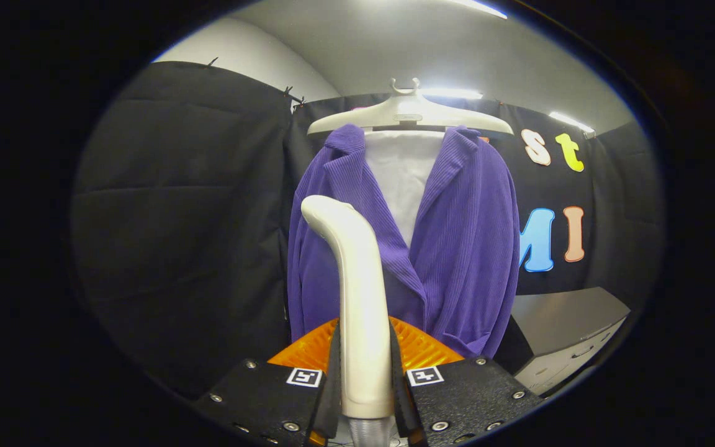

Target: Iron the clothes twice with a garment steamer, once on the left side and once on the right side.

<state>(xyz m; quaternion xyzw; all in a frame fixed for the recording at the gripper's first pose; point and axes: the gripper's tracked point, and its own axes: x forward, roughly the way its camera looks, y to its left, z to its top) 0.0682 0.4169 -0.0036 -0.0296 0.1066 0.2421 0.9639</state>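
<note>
In the gripper view, I am watching the claw clamping the garment steamer by its pale handle, with both fingers pressing on it from either side, so the jaws are standing only as wide apart as the handle. The handle is rising upright from between the fingers and curving over at its top toward the clothes. The steamer's head is facing away from me, so I cannot tell whether it is touching the fabric. Just beyond the fingers, the purple ribbed jacket is hanging on a white hanger, with a white board showing in its open collar. Black cloth is hanging behind the jacket, and a grey cabinet is standing beside the jacket's lower hem.
</note>
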